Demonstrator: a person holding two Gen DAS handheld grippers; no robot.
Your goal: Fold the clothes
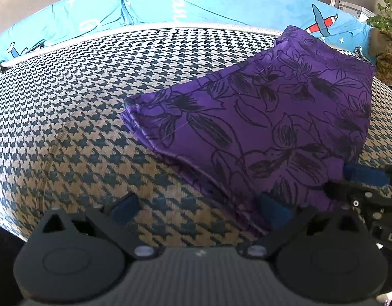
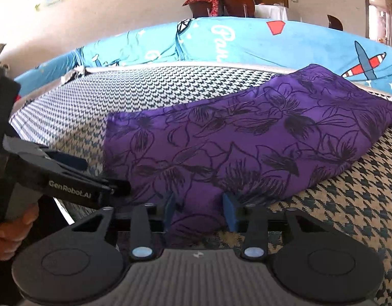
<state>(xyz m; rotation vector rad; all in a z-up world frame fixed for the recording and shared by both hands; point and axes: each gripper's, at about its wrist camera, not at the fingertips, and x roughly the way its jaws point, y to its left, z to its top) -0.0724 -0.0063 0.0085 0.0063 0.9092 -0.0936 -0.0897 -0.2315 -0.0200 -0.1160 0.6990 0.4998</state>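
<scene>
A purple garment (image 1: 272, 117) with black flower outlines lies folded on the houndstooth cover (image 1: 68, 107), toward the right. My left gripper (image 1: 199, 209) stands open and wide. Its right blue pad (image 1: 275, 211) rests at the cloth's near edge, and its left pad is over bare cover. In the right wrist view the same garment (image 2: 247, 137) fills the middle. My right gripper (image 2: 199, 210) has the garment's near edge bunched between its two blue pads, which press it from both sides. The left gripper (image 2: 101, 176) shows at the left, beside the cloth's near left corner.
A blue sheet (image 1: 196, 5) printed with planes runs along the far side of the cover. A potted plant (image 1: 384, 12) and a brown object (image 1: 388, 58) stand at the far right. Chairs and a white-clothed table (image 2: 270, 11) are behind. A hand (image 2: 7, 229) holds the left gripper.
</scene>
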